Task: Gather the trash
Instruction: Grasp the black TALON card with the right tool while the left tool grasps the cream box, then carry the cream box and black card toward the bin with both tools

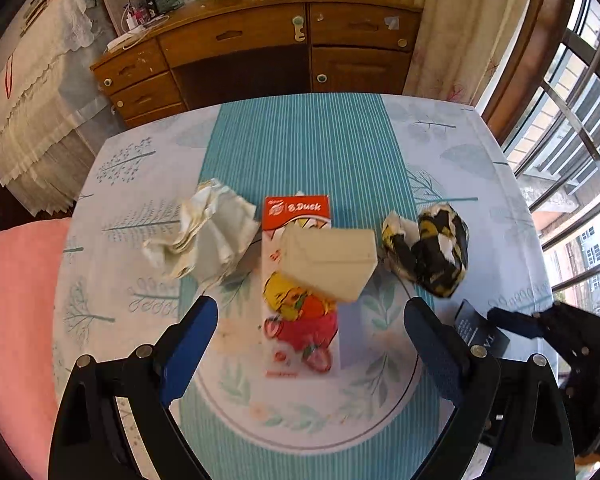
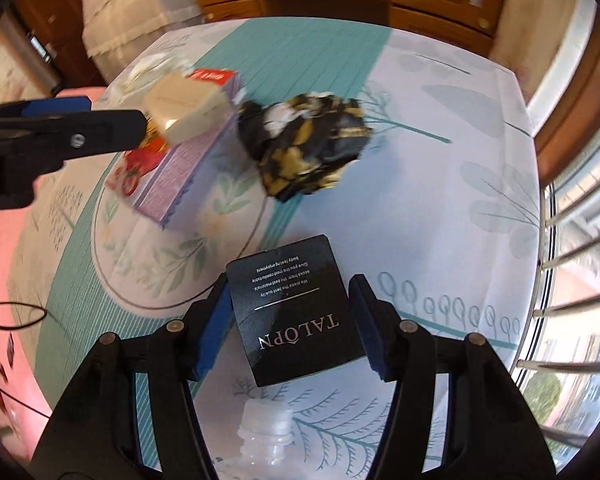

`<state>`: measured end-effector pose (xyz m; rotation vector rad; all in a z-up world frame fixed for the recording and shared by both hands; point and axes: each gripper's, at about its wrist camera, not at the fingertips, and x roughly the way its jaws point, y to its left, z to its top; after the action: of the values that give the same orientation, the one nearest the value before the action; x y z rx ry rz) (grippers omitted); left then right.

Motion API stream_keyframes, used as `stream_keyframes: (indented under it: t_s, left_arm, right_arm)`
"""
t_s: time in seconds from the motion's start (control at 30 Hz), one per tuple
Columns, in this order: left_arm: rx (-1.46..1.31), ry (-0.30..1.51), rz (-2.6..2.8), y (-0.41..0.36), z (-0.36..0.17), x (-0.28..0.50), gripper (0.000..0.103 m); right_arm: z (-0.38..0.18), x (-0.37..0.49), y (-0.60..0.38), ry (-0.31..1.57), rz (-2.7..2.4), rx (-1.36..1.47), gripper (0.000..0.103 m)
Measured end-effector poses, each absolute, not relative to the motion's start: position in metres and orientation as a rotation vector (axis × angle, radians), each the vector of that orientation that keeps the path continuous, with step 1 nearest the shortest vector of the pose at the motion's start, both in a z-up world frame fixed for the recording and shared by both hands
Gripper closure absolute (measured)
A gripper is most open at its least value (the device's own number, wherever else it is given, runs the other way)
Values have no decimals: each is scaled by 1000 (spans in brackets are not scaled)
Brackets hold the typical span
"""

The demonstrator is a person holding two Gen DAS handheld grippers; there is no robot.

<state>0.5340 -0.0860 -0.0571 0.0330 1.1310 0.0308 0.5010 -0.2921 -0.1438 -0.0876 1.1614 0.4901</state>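
My left gripper [image 1: 308, 320] hangs open over a red B.Duck carton [image 1: 300, 332] that lies flat on the table, one finger on each side and neither touching it. A small beige box [image 1: 328, 260] rests on the carton's far half. Crumpled white tissue [image 1: 208, 236] lies left of the carton and a crumpled black-and-yellow wrapper [image 1: 432, 248] lies to its right. My right gripper [image 2: 290, 284] is shut on a black printed card [image 2: 296, 308], its pads on the card's two side edges, just in front of the wrapper [image 2: 308, 148]. The left gripper [image 2: 112, 116] shows at the left edge of the right wrist view.
A clear plastic bottle [image 2: 266, 440] stands just below the right gripper. The table [image 1: 460, 140] has a floral and teal striped cloth. A pink seat [image 1: 16, 320] is at its left, a wooden desk [image 1: 260, 40] behind, and a barred window [image 1: 572, 120] on the right.
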Motion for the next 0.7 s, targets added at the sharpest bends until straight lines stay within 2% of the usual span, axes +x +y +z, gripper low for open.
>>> stream_keyframes:
  t_s: [0.33, 0.4, 0.47, 0.5, 0.7]
  left_arm:
    - [97, 1167, 126, -105, -90, 576, 9]
    - [98, 1171, 139, -104, -95, 579, 18]
    - [98, 1182, 146, -102, -99, 582, 37]
    - [93, 1187, 145, -102, -101, 583, 41]
    - [76, 1133, 149, -94, -92, 570, 41]
  right_arm:
    - [-154, 508, -295, 1154, 475, -29, 48]
    - [-154, 508, -297, 1150, 476, -24, 48]
    - [-154, 507, -297, 1148, 474, -21, 48]
    - [-153, 507, -297, 1146, 474, -20, 48]
    - [-145, 500, -298, 1131, 471, -10, 48]
